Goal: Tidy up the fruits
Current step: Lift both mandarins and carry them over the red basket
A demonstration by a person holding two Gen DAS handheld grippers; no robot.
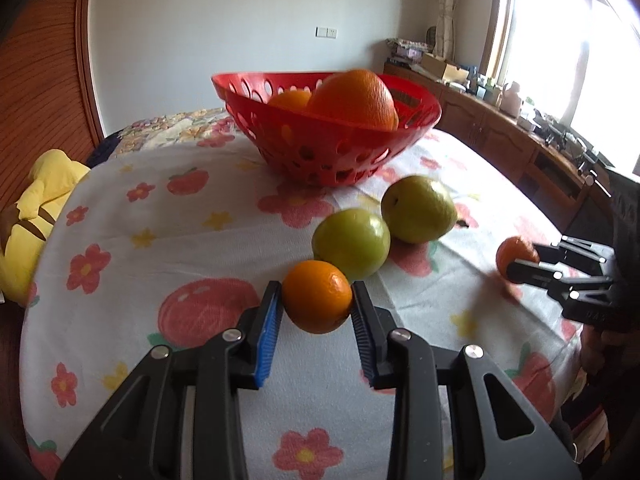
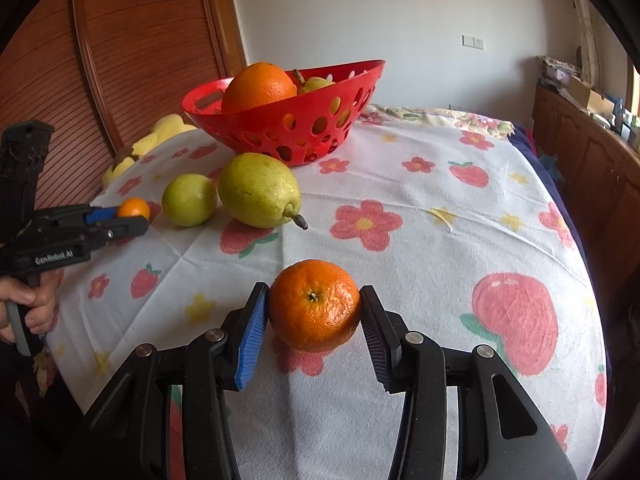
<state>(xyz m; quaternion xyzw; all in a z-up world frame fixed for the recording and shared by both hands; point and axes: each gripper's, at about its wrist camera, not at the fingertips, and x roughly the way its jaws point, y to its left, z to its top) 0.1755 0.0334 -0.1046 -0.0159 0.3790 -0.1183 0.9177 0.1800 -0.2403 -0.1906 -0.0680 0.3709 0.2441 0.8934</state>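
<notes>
Floral cloth (image 2: 420, 216) printed with strawberries and flowers covers the bed I am working over, with a louvred wooden panel (image 2: 132, 40) behind. Starting at my left, the left tongs (image 1: 318, 300) have both pads pressed against a small orange (image 1: 318, 297), which looks held slightly clear of the cloth. Just beyond it lie a round green fruit (image 1: 352, 242) and a pear (image 1: 418, 209), touching each other. Behind them stands the red basket (image 1: 320, 148), already holding a large orange (image 1: 352, 98) and more fruit. On my right, the right tongs (image 2: 314, 322) bracket a mandarin (image 2: 314, 305) resting on the cloth; the left pad touches, but I cannot tell whether the right pad has closed fully. I judge I should confirm that grip, then carry each fruit over the basket rim one at a time, lowering beside the large orange to avoid knocking it out.
</notes>
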